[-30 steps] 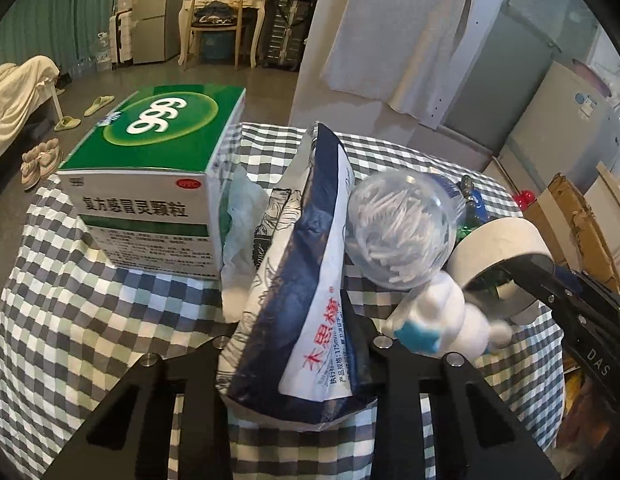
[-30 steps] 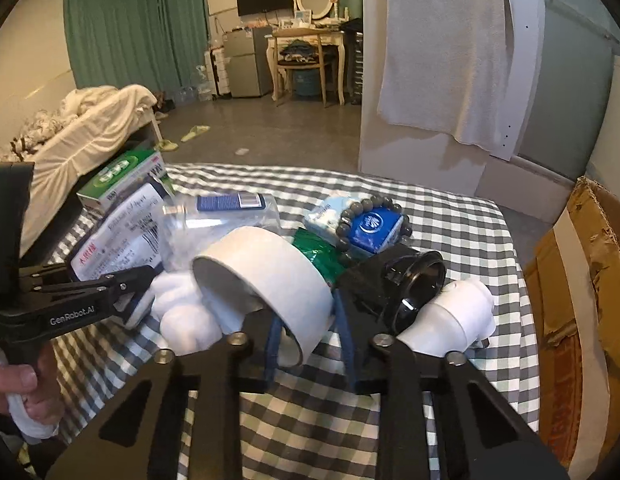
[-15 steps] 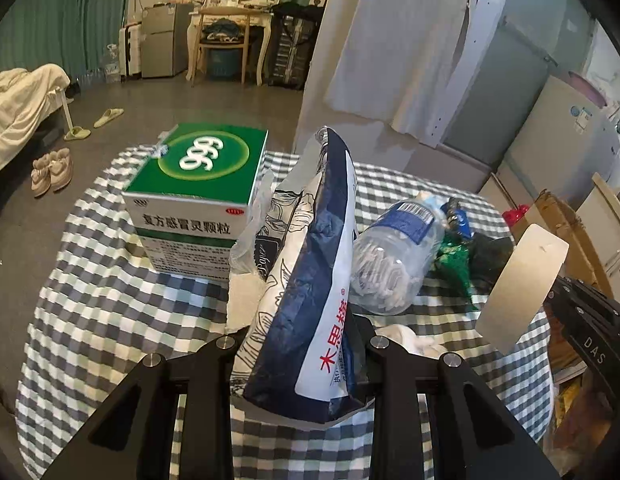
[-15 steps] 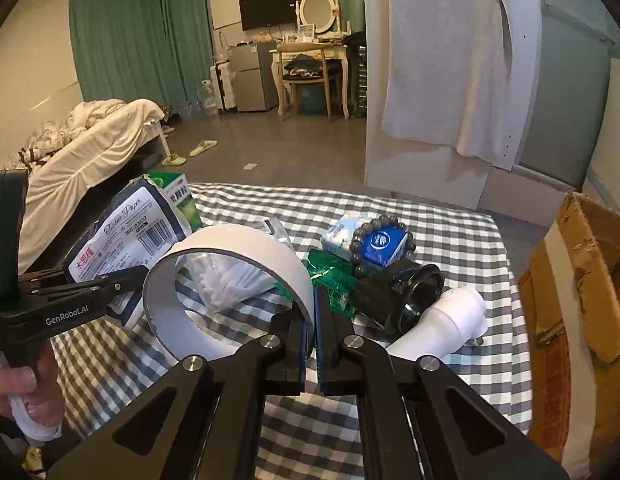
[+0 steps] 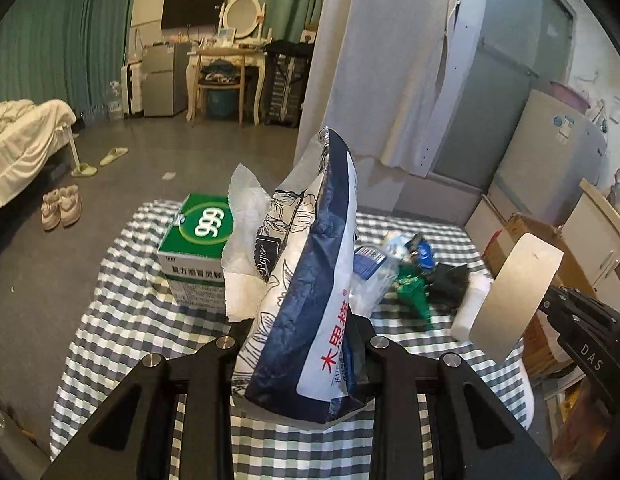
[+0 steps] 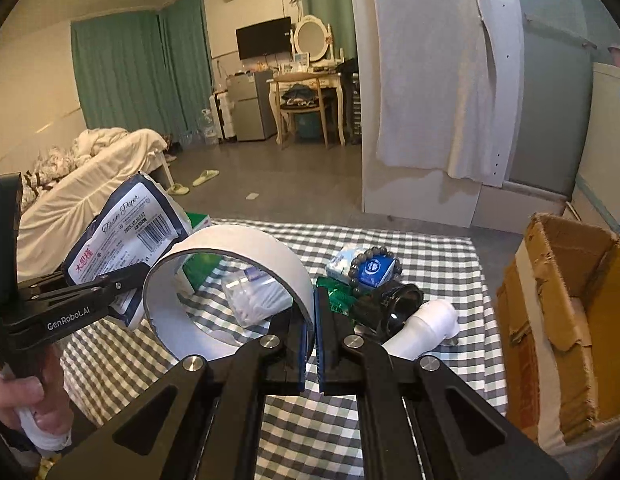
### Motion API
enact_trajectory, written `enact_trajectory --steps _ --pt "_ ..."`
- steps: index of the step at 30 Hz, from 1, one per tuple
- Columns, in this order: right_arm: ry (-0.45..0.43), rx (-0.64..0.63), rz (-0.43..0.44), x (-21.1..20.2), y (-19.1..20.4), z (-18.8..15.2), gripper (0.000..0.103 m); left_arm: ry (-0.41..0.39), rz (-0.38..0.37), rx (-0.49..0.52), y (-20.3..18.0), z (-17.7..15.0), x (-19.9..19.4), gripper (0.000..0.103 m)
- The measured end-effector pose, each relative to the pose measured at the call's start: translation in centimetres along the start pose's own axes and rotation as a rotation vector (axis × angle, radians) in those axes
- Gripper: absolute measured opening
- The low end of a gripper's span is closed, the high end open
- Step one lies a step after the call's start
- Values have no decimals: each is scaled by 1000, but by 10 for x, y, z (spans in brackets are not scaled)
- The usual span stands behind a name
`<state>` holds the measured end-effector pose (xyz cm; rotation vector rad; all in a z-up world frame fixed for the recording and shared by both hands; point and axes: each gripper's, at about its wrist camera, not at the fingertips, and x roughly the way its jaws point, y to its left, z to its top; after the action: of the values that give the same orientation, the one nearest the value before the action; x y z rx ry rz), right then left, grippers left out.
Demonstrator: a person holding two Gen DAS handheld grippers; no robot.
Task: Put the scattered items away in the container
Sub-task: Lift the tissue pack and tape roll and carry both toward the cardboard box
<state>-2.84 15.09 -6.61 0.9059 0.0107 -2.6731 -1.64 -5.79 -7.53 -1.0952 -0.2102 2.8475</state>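
A: Cardboard box (image 6: 566,320), the container, is seen just beside the table (image 6: 430,256), at its right edge; nothing tidied can be made out inside it.

B: What is held?

A: A tissue pack (image 5: 310,280) is clamped between the fingers of the left gripper (image 5: 297,344), lifted above the table. A tape roll (image 6: 229,288) is pinched by its wall in the right gripper (image 6: 307,308), also raised.

B: And left on the table?

A: The green medicine box (image 5: 197,256), a plastic bottle (image 6: 257,300), a white tube (image 6: 426,328), a bead bracelet (image 6: 370,260). Little is judged done.
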Motion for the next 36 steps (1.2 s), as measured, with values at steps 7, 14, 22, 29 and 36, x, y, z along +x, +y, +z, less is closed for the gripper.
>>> enact_trajectory --steps 7,14,22,29,36 --pt "-45 11 -31 -29 -7 3 3 -48 -14 29 -18 5 -25 29" --pt "-87 46 -92 -58 -25 6 3 -73 -44 63 -43 12 -37 29" --pt "-119 108 -215 -95 -64 10 3 -94 -118 131 -87 24 -39 29" --pt "-144 160 -328 -131 -104 12 4 -89 -222 196 -141 29 -37 29" --pt "-154 218 -435 -158 -145 10 5 -89 -301 253 -191 33 -33 29"
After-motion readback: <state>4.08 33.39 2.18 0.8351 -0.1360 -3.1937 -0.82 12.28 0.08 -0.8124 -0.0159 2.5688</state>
